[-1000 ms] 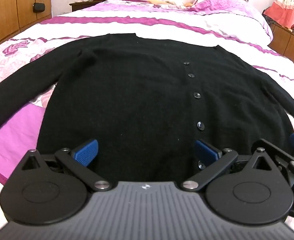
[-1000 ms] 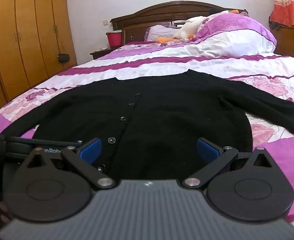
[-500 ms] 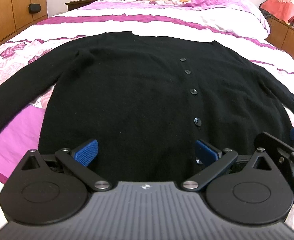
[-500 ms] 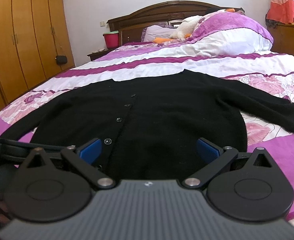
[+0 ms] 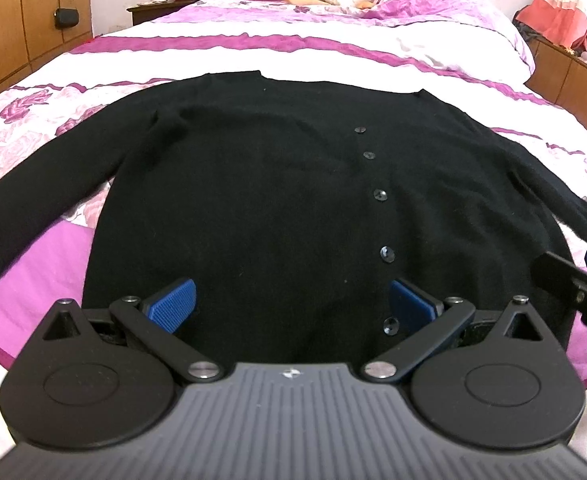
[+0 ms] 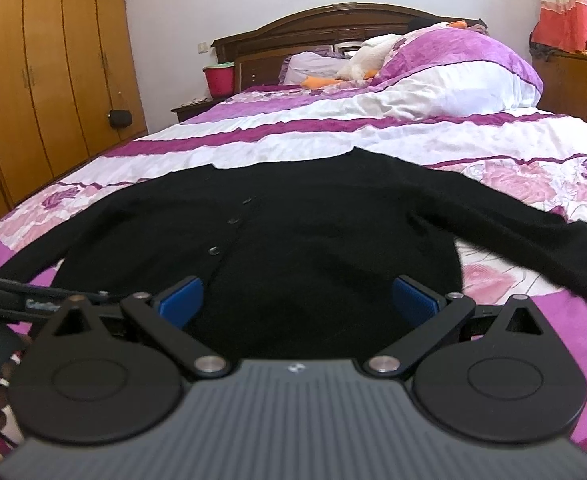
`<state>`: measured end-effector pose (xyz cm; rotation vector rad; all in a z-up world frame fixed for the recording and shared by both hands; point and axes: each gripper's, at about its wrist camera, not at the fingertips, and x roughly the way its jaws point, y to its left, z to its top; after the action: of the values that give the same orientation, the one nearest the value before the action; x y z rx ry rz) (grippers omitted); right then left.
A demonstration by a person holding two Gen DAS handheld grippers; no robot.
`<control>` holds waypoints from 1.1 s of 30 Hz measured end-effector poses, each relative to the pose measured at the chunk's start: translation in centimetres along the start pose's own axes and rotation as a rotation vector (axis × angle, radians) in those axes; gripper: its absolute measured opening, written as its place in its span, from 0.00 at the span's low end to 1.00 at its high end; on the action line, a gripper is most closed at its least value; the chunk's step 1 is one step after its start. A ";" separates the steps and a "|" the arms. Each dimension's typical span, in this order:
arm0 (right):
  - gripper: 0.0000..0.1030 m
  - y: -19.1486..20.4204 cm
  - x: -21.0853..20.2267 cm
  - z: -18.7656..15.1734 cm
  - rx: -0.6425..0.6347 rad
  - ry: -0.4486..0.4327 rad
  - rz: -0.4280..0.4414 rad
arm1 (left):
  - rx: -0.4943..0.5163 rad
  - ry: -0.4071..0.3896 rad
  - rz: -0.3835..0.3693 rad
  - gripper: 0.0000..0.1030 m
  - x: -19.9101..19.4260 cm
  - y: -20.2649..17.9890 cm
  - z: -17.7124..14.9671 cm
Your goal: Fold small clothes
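A black buttoned cardigan point(image 5: 277, 200) lies flat and face up on the bed, sleeves spread to both sides. It also shows in the right wrist view point(image 6: 313, 240). My left gripper point(image 5: 291, 306) is open and empty, just above the hem on the cardigan's left half. My right gripper point(image 6: 299, 300) is open and empty, over the hem on the right half. The right gripper's edge shows at the far right of the left wrist view point(image 5: 581, 284).
The bed has a purple, pink and white quilt point(image 5: 333, 52). Pillows point(image 6: 453, 64) and a wooden headboard point(image 6: 313, 36) are at the far end. A wardrobe point(image 6: 45, 80) stands left, a nightstand with a pink bucket point(image 6: 219, 78) beside the headboard.
Both grippers have drawn back slightly toward the foot of the bed and tilted, so the cardigan sits lower and farther in view. Both stay open. The cardigan has not moved.
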<state>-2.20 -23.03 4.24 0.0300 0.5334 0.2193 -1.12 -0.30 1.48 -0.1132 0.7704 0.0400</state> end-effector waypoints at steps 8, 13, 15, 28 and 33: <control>1.00 -4.0 0.7 1.1 0.010 0.007 -0.065 | 0.017 0.011 -0.023 1.00 0.1 -0.5 0.6; 1.00 -7.4 1.1 1.5 0.014 0.014 -0.131 | 0.041 0.020 -0.023 1.00 0.9 -1.1 1.5; 1.00 -8.9 1.2 1.5 0.010 0.018 -0.175 | 0.054 0.018 -0.018 1.00 1.4 -1.4 2.0; 1.00 -16.8 2.7 -0.7 -0.123 0.110 -0.381 | 0.044 0.056 -0.014 1.00 5.1 -2.1 3.2; 1.00 -19.6 2.9 -1.5 0.011 0.112 -0.368 | 0.060 0.081 0.012 1.00 6.4 -2.4 3.0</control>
<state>3.39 -41.62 -0.20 -0.0700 0.6413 -0.1418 5.73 -2.41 -0.63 -0.0530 0.8529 0.0235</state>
